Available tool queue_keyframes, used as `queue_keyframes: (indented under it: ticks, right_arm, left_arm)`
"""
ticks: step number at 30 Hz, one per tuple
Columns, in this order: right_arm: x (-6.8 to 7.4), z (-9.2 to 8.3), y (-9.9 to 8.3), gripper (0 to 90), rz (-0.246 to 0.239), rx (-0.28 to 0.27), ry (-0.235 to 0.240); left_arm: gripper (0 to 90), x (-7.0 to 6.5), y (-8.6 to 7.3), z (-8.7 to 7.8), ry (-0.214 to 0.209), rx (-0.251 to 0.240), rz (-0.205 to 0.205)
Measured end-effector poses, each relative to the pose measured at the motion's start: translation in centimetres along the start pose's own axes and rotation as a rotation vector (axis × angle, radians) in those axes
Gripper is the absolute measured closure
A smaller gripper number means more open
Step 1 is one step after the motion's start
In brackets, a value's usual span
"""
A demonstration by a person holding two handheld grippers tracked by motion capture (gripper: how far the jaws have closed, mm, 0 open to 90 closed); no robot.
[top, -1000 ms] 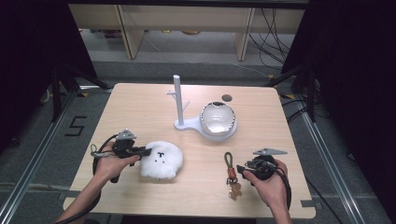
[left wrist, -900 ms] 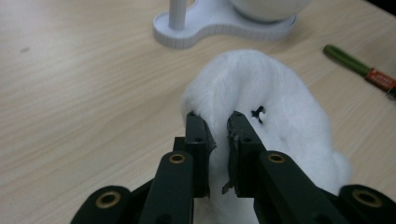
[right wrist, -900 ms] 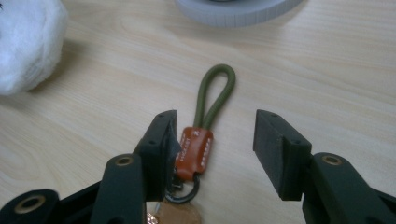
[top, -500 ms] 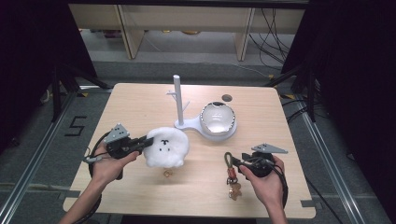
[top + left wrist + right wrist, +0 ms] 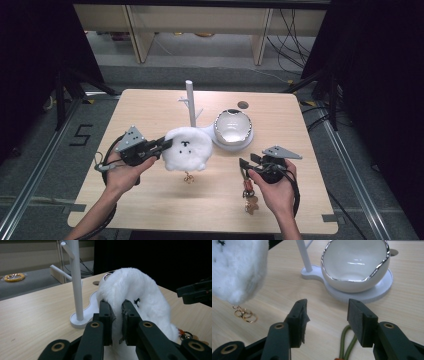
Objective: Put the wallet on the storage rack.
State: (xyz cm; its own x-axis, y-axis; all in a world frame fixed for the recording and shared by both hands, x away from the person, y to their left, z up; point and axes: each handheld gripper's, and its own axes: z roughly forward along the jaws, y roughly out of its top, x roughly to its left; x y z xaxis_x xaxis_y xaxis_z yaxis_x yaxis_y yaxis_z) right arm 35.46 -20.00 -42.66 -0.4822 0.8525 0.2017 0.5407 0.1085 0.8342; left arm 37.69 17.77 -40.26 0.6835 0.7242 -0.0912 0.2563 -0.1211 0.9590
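A white fluffy plush charm [image 5: 187, 147] with a small black face hangs above the table, and my left gripper [image 5: 167, 144] is shut on its edge. In the left gripper view the two pads [image 5: 117, 306] pinch the fur [image 5: 140, 295]. Gold rings [image 5: 188, 177] dangle under it. My right gripper [image 5: 246, 161] is open; its jaws have just been opening a little with nothing between them. It hovers over the loop of a green cord keychain [image 5: 246, 182] that lies on the table [image 5: 348, 345].
A white peg stand [image 5: 190, 102] rises behind the plush, joined to a round base carrying a white egg-shaped bowl [image 5: 232, 126] with a silver rim. The wooden table [image 5: 150, 110] has a small hole near its far edge. Shelves stand beyond it.
The left gripper has lifted the plush off the table and carried it up and toward the stand. The right hand has risen slightly above the green cord.
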Motion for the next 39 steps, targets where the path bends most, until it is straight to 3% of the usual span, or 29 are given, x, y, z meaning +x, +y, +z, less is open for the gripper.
queue_keyframes:
  ticks: [1, 2, 3, 8, 9, 10, 11, 15, 22, 23, 24, 25, 26, 27, 31, 34, 36, 37, 38, 39]
  right_arm:
    - [0.4, 0.0, 0.1, 50.4, 0.046, 0.002, 0.011]
    - [0.4, 0.0, 0.1, 50.4, 0.046, 0.002, 0.011]
    - [0.4, 0.2, 0.4, 49.9, 0.014, -0.019, 0.025]
    - [1.1, 0.5, 0.9, 48.6, 0.014, -0.048, 0.048]
    - [1.8, 0.5, 1.1, 47.7, 0.045, -0.051, 0.056]
    - [1.8, 0.5, 1.1, 47.7, 0.045, -0.051, 0.056]
    - [2.1, 0.6, 1.5, 46.5, 0.012, -0.069, 0.071]
    - [2.8, 1.1, 2.1, 44.9, -0.014, -0.091, 0.105]
    - [3.7, 1.8, 2.8, 43.2, -0.039, -0.095, 0.123]
    - [3.7, 1.9, 2.9, 42.9, -0.067, -0.104, 0.117]
    - [3.7, 1.9, 2.9, 42.9, -0.067, -0.104, 0.117]
    - [4.1, 2.0, 3.0, 41.9, -0.022, -0.094, 0.126]
    - [4.1, 2.0, 3.0, 41.9, -0.022, -0.094, 0.126]
    - [3.9, 2.1, 3.2, 41.0, -0.065, -0.097, 0.115]
    - [3.9, 2.2, 3.4, 41.2, -0.046, -0.098, 0.122]
    - [3.9, 2.3, 3.5, 49.9, -0.051, -0.106, 0.143]
    - [3.9, 2.3, 3.6, 54.2, -0.054, -0.109, 0.149]
    - [4.0, 2.1, 3.6, 61.1, -0.058, -0.105, 0.147]
    - [4.0, 2.1, 3.6, 61.1, -0.058, -0.105, 0.147]
    - [3.9, 2.1, 3.6, 67.4, -0.086, -0.107, 0.136]
  left_arm:
    - [80.1, -0.2, 0.2, 0.1, -0.002, -0.014, 0.012]
    - [80.1, -0.2, 0.2, 0.1, -0.002, -0.014, 0.012]
    - [80.1, -0.5, 0.3, 0.3, -0.002, -0.026, 0.022]
    - [80.1, -1.0, 0.6, 0.6, -0.007, -0.045, 0.049]
    - [80.0, -1.2, 0.6, 0.8, -0.011, -0.049, 0.062]
    - [80.0, -1.2, 0.6, 0.8, -0.011, -0.049, 0.062]
    - [79.9, -1.4, 0.7, 1.0, -0.023, -0.05, 0.069]
    - [79.8, -2.0, 0.6, 1.4, -0.039, -0.055, 0.09]
    - [79.8, -2.7, 0.7, 1.9, -0.057, -0.06, 0.111]
    - [79.8, -2.8, 0.7, 1.9, -0.058, -0.06, 0.118]
    - [79.8, -2.8, 0.7, 1.9, -0.058, -0.06, 0.118]
    - [79.8, -3.1, 0.7, 2.0, -0.066, -0.068, 0.126]
    - [79.8, -3.1, 0.7, 2.0, -0.066, -0.068, 0.126]
    - [79.8, -3.3, 0.7, 2.1, -0.074, -0.073, 0.128]
    - [79.6, -3.6, 0.7, 2.2, -0.085, -0.083, 0.136]
    - [79.6, -3.9, 0.7, 2.5, -0.103, -0.114, 0.134]
    - [79.7, -4.0, 0.7, 2.4, -0.098, -0.106, 0.134]
    - [79.6, -4.0, 0.8, 2.4, -0.097, -0.102, 0.144]
    - [79.6, -4.1, 0.8, 2.4, -0.099, -0.101, 0.146]
    - [79.4, -4.1, 0.8, 2.4, -0.096, -0.106, 0.145]
